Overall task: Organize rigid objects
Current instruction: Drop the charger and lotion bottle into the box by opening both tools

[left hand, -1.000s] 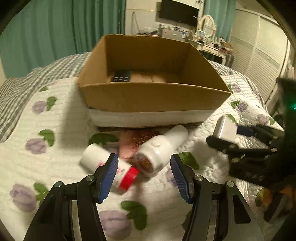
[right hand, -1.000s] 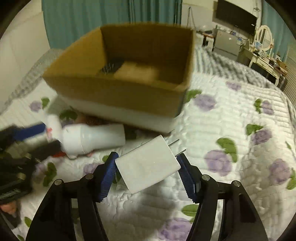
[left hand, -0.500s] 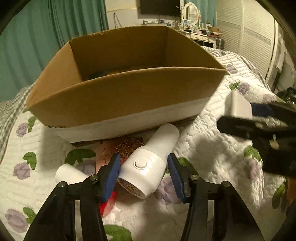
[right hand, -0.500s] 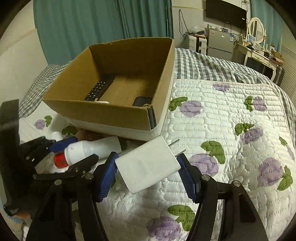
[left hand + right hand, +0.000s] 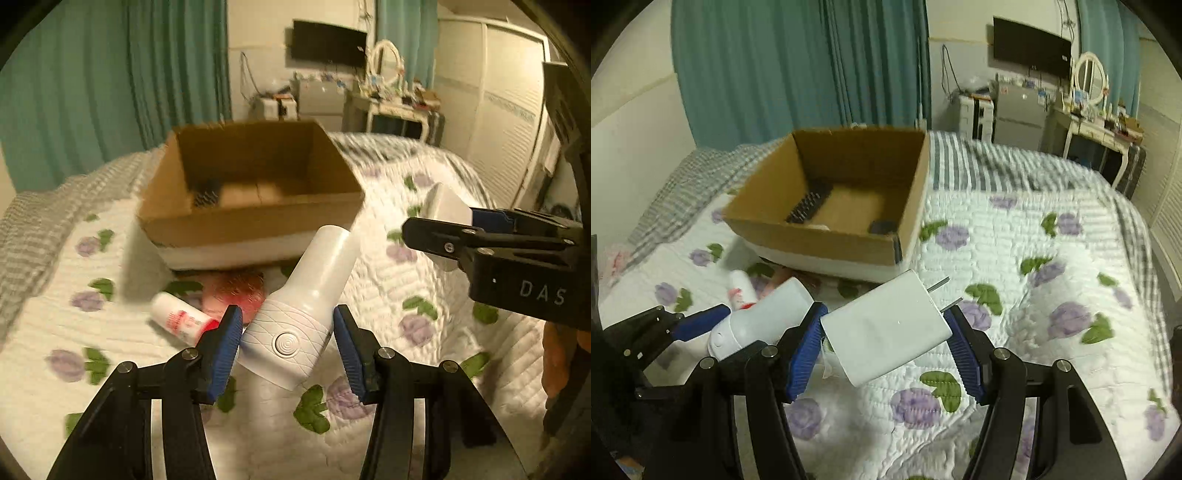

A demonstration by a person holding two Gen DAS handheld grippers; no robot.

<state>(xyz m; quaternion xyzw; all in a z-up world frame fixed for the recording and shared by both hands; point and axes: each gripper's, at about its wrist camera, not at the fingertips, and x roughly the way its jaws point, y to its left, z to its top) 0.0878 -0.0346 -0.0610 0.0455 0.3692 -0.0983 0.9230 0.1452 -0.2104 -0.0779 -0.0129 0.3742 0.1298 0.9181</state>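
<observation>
My left gripper (image 5: 288, 338) is shut on a white handheld device with a round button (image 5: 306, 302) and holds it above the quilt; it also shows in the right wrist view (image 5: 761, 317). My right gripper (image 5: 886, 341) is shut on a white plug adapter (image 5: 886, 325) with two metal prongs, seen from the left wrist view (image 5: 445, 206) at the right. An open cardboard box (image 5: 255, 221) (image 5: 820, 240) stands on the bed behind both, holding a black remote (image 5: 807, 206) and a small dark object (image 5: 882, 226).
A white bottle with a red cap (image 5: 181, 319) and a reddish flat packet (image 5: 236, 291) lie on the floral quilt (image 5: 1034, 295) in front of the box. Teal curtains, a dresser and a wall TV stand beyond the bed.
My left gripper has closed on the white device and lifted it off the quilt. Both grippers have pulled back and up from the box. The right gripper still holds the adapter.
</observation>
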